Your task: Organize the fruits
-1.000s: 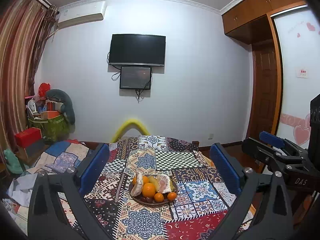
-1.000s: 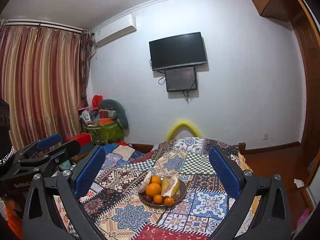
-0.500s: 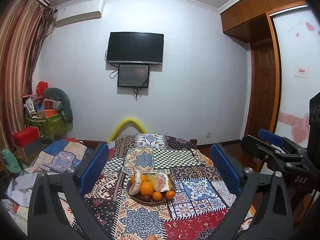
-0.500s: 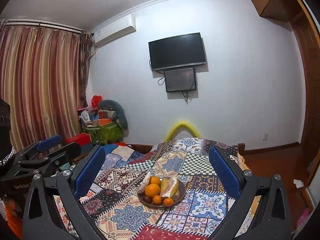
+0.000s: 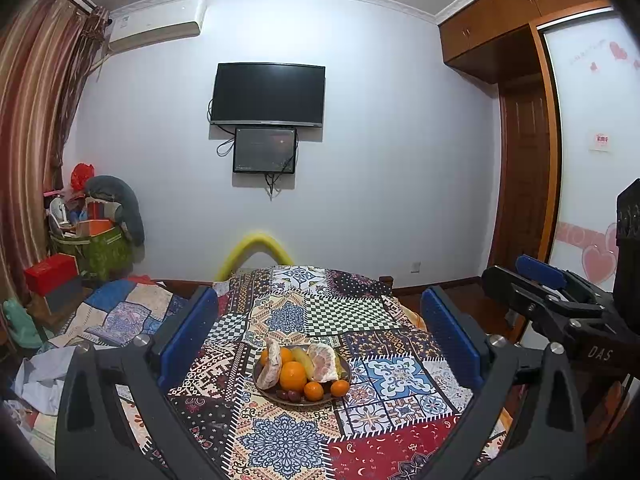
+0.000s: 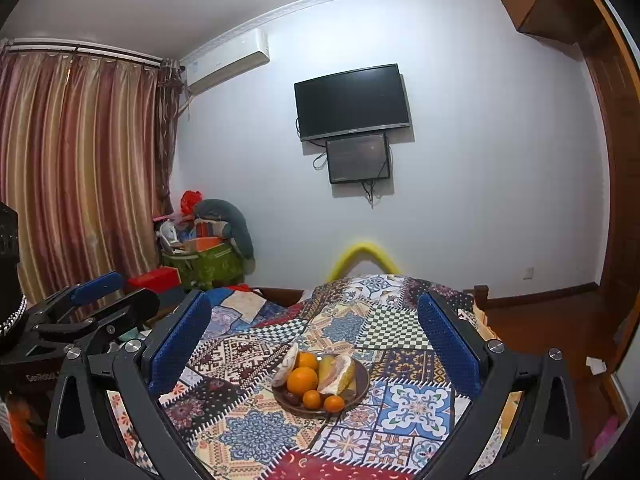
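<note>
Fruit sits piled in the bowl on the quilt; your left gripper and right gripper hang above it, jaws apart, empty.

One plate, four oranges, two peeled pomelo pieces, one banana, two wall screens.
</note>
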A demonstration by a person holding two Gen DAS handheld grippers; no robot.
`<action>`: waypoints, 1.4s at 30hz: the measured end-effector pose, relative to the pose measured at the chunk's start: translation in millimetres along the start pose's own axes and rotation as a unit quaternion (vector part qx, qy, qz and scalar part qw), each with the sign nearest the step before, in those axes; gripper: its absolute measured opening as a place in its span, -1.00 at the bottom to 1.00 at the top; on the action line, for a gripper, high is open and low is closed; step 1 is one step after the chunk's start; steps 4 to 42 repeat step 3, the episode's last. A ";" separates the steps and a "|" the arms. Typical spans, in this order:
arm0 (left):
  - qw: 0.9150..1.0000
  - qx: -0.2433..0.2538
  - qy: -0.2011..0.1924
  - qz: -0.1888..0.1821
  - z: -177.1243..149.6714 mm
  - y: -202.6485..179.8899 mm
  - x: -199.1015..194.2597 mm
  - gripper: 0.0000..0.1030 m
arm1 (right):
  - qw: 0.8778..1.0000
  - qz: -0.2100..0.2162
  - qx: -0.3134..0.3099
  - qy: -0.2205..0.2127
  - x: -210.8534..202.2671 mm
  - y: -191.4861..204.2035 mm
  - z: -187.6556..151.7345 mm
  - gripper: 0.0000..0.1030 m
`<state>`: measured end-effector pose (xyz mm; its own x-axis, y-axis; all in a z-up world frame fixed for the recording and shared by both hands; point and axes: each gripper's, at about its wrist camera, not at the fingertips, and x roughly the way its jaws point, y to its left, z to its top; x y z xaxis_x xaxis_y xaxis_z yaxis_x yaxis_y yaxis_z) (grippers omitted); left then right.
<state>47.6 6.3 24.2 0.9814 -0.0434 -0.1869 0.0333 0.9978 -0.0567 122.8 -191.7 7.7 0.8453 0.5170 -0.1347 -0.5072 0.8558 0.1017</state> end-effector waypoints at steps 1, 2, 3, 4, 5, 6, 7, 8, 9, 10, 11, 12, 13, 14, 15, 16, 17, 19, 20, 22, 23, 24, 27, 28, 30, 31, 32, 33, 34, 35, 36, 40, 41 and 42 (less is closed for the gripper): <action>1.000 0.000 0.000 0.000 -0.1 -0.1 0.0 0.99 | 1.000 0.000 0.000 0.000 0.2 -0.1 0.0 1.00; 1.000 0.000 0.001 0.001 -0.4 0.0 0.6 0.99 | 1.000 -0.001 0.000 0.001 0.7 -0.5 0.4 1.00; 1.000 0.000 0.002 0.000 -0.7 0.1 1.4 0.99 | 1.000 -0.001 -0.001 0.001 0.4 -0.6 -0.6 1.00; 1.000 0.000 0.002 0.000 -0.7 0.1 1.4 0.99 | 1.000 -0.001 -0.001 0.001 0.4 -0.6 -0.6 1.00; 1.000 0.000 0.002 0.000 -0.7 0.1 1.4 0.99 | 1.000 -0.001 -0.001 0.001 0.4 -0.6 -0.6 1.00; 1.000 0.000 0.002 0.000 -0.7 0.1 1.4 0.99 | 1.000 -0.001 -0.001 0.001 0.4 -0.6 -0.6 1.00; 1.000 0.000 0.002 0.000 -0.7 0.1 1.4 0.99 | 1.000 -0.001 -0.001 0.001 0.4 -0.6 -0.6 1.00; 1.000 0.000 0.002 0.000 -0.7 0.1 1.4 0.99 | 1.000 -0.001 -0.001 0.001 0.4 -0.6 -0.6 1.00; 1.000 0.000 0.002 0.000 -0.7 0.1 1.4 0.99 | 1.000 -0.001 -0.001 0.001 0.4 -0.6 -0.6 1.00; 1.000 0.000 0.002 0.000 -0.7 0.1 1.4 0.99 | 1.000 -0.001 -0.001 0.001 0.4 -0.6 -0.6 1.00; 1.000 0.000 0.002 0.000 -0.7 0.1 1.4 0.99 | 1.000 -0.001 -0.001 0.001 0.4 -0.6 -0.6 1.00; 1.000 0.000 0.002 0.000 -0.7 0.1 1.4 0.99 | 1.000 -0.001 -0.001 0.001 0.4 -0.6 -0.6 1.00; 1.000 0.000 0.002 0.000 -0.7 0.1 1.4 0.99 | 1.000 -0.001 -0.001 0.001 0.4 -0.6 -0.6 1.00; 1.000 0.000 0.002 0.000 -0.7 0.1 1.4 0.99 | 1.000 -0.001 -0.001 0.001 0.4 -0.6 -0.6 1.00; 1.000 0.000 0.002 0.000 -0.7 0.1 1.4 0.99 | 1.000 -0.001 -0.001 0.001 0.4 -0.6 -0.6 1.00; 1.000 0.000 0.002 0.000 -0.7 0.1 1.4 0.99 | 1.000 -0.001 -0.001 0.001 0.4 -0.6 -0.6 1.00; 1.000 0.000 0.002 0.000 -0.7 0.1 1.4 0.99 | 1.000 -0.001 -0.001 0.001 0.4 -0.6 -0.6 1.00; 1.000 0.000 0.002 0.000 -0.7 0.1 1.4 0.99 | 1.000 -0.001 -0.001 0.001 0.4 -0.6 -0.6 1.00; 1.000 0.000 0.002 0.000 -0.7 0.1 1.4 0.99 | 1.000 -0.001 -0.001 0.001 0.4 -0.6 -0.6 1.00; 1.000 0.000 0.002 0.000 -0.7 0.1 1.4 0.99 | 1.000 -0.001 -0.001 0.001 0.4 -0.6 -0.6 1.00; 1.000 0.000 0.002 0.000 -0.7 0.1 1.4 0.99 | 1.000 -0.001 -0.001 0.001 0.4 -0.6 -0.6 1.00; 1.000 0.000 0.002 0.000 -0.7 0.1 1.4 0.99 | 1.000 -0.001 -0.001 0.001 0.4 -0.6 -0.6 1.00; 1.000 0.000 0.002 0.000 -0.7 0.1 1.4 0.99 | 1.000 -0.001 -0.001 0.001 0.4 -0.6 -0.6 1.00; 1.000 0.000 0.002 0.000 -0.7 0.1 1.4 0.99 | 1.000 -0.001 -0.001 0.001 0.4 -0.6 -0.6 1.00; 1.000 0.000 0.002 0.000 -0.7 0.1 1.4 0.99 | 1.000 -0.001 -0.001 0.001 0.4 -0.6 -0.6 1.00; 1.000 0.000 0.002 0.000 -0.7 0.1 1.4 0.99 | 1.000 -0.001 -0.001 0.001 0.4 -0.6 -0.6 1.00; 1.000 0.000 0.002 0.000 -0.7 0.1 1.4 0.99 | 1.000 -0.001 -0.001 0.001 0.4 -0.6 -0.6 1.00; 1.000 0.000 0.002 0.000 -0.7 0.1 1.4 0.99 | 1.000 -0.001 -0.001 0.001 0.4 -0.6 -0.6 1.00; 1.000 0.000 0.002 0.000 -0.7 0.1 1.4 0.99 | 1.000 -0.001 -0.001 0.001 0.4 -0.6 -0.6 1.00; 1.000 0.000 0.002 0.000 -0.7 0.1 1.4 0.99 | 1.000 -0.001 -0.001 0.001 0.4 -0.6 -0.6 1.00; 1.000 0.000 0.002 0.000 -0.7 0.1 1.4 0.99 | 1.000 -0.001 -0.001 0.001 0.4 -0.6 -0.6 1.00; 1.000 0.000 0.002 0.000 -0.7 0.1 1.4 0.99 | 1.000 -0.001 -0.001 0.001 0.4 -0.6 -0.6 1.00; 1.000 0.000 0.002 0.000 -0.7 0.1 1.4 0.99 | 1.000 -0.001 -0.001 0.001 0.4 -0.6 -0.6 1.00; 1.000 0.000 0.002 0.000 -0.7 0.1 1.4 0.99 | 1.000 -0.001 -0.001 0.001 0.4 -0.6 -0.6 1.00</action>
